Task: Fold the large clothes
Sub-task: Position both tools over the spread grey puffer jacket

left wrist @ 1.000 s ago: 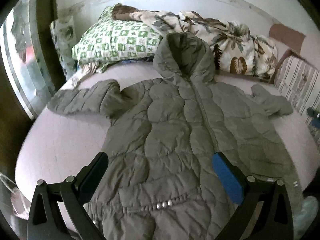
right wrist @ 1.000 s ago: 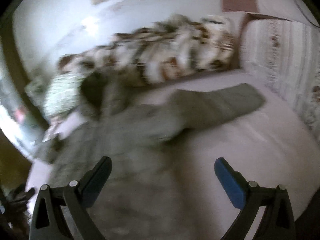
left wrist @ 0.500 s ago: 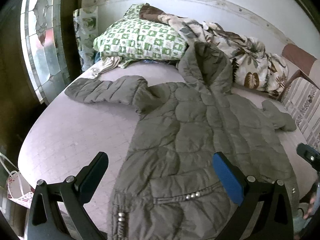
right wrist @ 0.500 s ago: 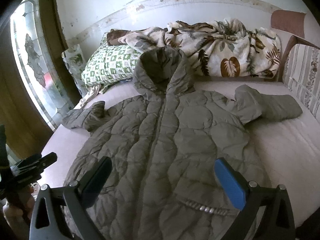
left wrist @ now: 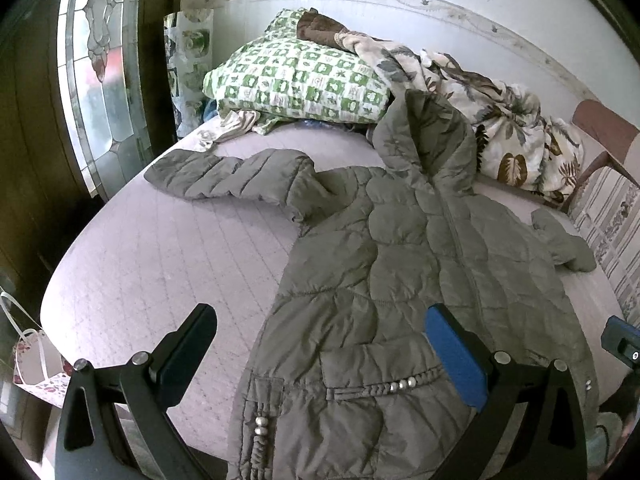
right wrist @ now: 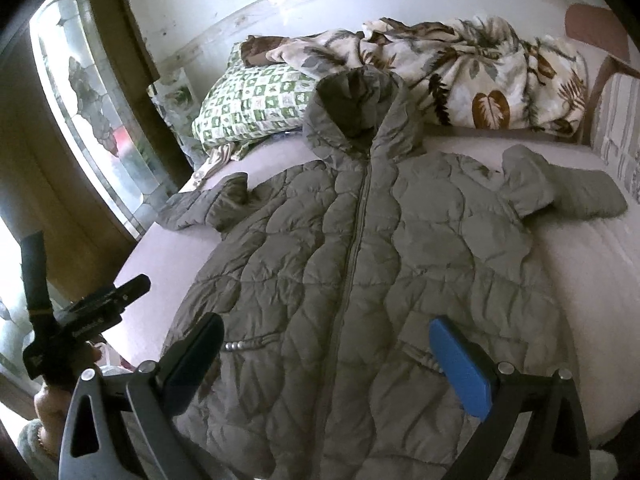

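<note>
Lying flat, front up, on pale quilted mattress (left wrist: pixel 168 264): 1 grey-green quilted hooded jacket (left wrist: pixel 400 288), zip closed, hood toward wall, hem toward cameras. Sleeves spread out to both sides; one sleeve (left wrist: pixel 224 176) reaches toward window side, other sleeve (right wrist: pixel 576 192) lies short and bunched near striped bed end.

Left gripper (left wrist: pixel 320 352): fingers spread wide, empty, hovering above hem; dark pad over bare mattress, blue pad over jacket's lower front near studded pocket trim. Contact w/ fabric: none seen.

Right gripper (right wrist: pixel 326 364): fingers spread wide, empty, above lower jacket front, pads either side of zip line.

Other items, far end of bed: green-white check pillow (left wrist: pixel 296 80), leaf-print blanket (right wrist: pixel 472 80) bunched against wall, behind hood. Stained-glass window (left wrist: pixel 100 72) on one side.

Left gripper's body also visible at lower left edge of right wrist view, held by a hand (right wrist: pixel 52 396).
</note>
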